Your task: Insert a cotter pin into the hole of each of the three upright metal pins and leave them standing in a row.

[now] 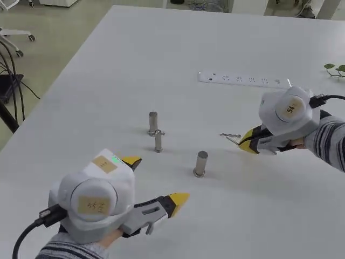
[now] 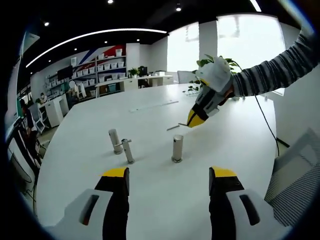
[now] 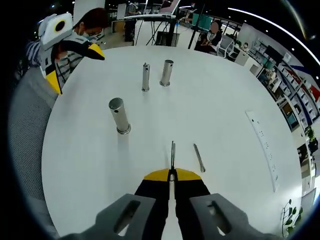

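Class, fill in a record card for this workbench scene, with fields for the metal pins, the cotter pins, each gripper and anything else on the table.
Metal pins: three upright, apart: near pin, middle pin, far pin
Left gripper: open, holding nothing
Right gripper: shut on a cotter pin
Loose cotter pin: lying flat beside the held one
Also on the table: power strip

- The head view looks down from above and behind both pairs of jaws onto the worktop (image 1: 161,65).
- The left gripper view sits low. The three upright pins (image 2: 128,151) stand close ahead of its jaws, with the right gripper (image 2: 192,121) beyond.
- The right gripper view faces back: the same pins lie ahead of its jaws, with the left gripper (image 3: 75,67) beyond.
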Tool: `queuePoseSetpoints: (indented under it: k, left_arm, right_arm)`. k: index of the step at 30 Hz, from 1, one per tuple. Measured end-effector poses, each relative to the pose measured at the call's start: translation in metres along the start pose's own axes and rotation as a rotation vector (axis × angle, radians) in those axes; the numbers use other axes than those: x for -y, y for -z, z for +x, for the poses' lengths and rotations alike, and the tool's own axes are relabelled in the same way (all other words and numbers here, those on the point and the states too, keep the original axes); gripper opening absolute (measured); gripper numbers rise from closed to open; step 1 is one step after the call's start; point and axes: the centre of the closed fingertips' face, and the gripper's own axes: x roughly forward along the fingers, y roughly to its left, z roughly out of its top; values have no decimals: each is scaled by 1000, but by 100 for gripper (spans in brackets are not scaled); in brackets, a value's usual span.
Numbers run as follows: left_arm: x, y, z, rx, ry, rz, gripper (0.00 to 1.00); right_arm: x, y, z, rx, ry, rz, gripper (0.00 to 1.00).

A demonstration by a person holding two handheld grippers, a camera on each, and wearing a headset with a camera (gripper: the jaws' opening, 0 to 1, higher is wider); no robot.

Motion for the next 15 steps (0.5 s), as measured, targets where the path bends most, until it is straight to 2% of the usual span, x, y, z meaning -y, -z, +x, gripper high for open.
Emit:
queuePoseSetpoints:
  k: [3,6,15]
  left_arm:
    - [6,-5,1,10,30,7,54]
    - [11,-9,3,11,53,10,53]
    - [23,-16,6,10,113,29,47]
  right_arm:
    - [-7,-7,-6,22,12,-57,0]
    - [-20,-18,-13,56,11,-106,0]
    - [-49,-33,-18,84,24,-252,0]
